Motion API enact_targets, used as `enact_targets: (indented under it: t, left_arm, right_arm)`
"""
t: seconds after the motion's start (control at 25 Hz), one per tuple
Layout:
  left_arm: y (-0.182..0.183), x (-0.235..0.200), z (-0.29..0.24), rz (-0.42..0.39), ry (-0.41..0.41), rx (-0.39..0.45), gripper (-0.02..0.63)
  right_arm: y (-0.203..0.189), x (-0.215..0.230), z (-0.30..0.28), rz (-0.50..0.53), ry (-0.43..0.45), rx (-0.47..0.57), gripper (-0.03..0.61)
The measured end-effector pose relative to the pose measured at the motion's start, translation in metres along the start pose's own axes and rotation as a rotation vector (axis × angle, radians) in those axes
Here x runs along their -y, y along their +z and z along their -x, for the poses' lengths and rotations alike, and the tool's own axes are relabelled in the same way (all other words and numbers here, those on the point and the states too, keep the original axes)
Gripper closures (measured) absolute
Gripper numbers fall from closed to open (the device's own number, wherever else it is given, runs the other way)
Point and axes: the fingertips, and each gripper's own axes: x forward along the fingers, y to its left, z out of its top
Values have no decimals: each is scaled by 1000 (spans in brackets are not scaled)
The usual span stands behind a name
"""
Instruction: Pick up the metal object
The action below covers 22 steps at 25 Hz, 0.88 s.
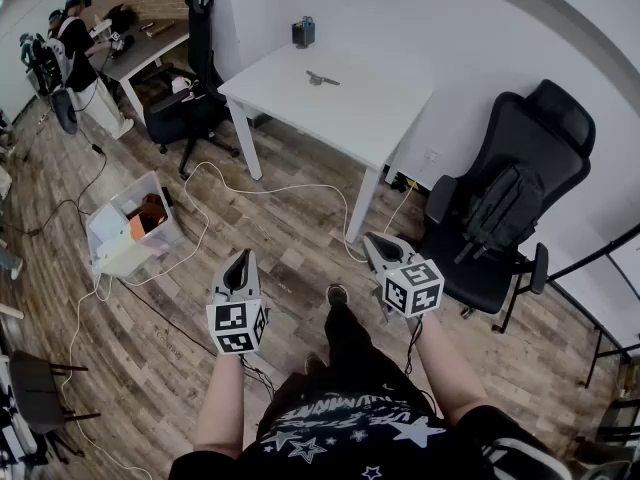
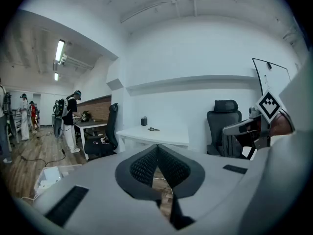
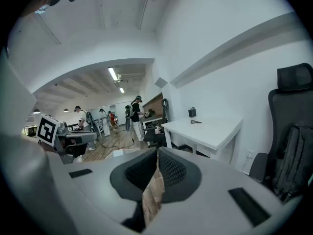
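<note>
**Both grippers closed and empty, metal object still on the table**

Far ahead and to the left of the left gripper, people stand by a desk with a black chair pulled up near it. Closer in, an open white box sits on the wood floor, just left of that gripper. A white cable trails across the boards ahead of it. The left gripper is held low over the floor, its jaws pressed together with nothing between them.

Well ahead of both grippers stands a white table. The metal object lies flat near the middle of its top, well apart from either gripper. A small dark container stands upright behind it, at the far edge.

The right gripper hangs level with the left one, its jaws also together and holding nothing. To its right is a black office chair with a dark bag resting on the seat.
</note>
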Motion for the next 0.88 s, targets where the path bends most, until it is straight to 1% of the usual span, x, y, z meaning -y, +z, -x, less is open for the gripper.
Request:
enact_targets:
  t: [0.24,0.52,0.72,0.88]
  left_arm:
    - [3,8,2,-4,-9,5,594]
    - [-1,13,3,-27,-19,-3,594]
    - [2,11,-9,-31,-8,-3,594]
    - [8,4,-28,-36,-2,-6,594]
  right_arm:
    - [-1,2,3,7,6,-1,529]
    - [-7,8,3,-6,6,1,529]
    - [-4,21,-6,-13,9,4,531]
    - [8,36,-26,-35,5,27,529]
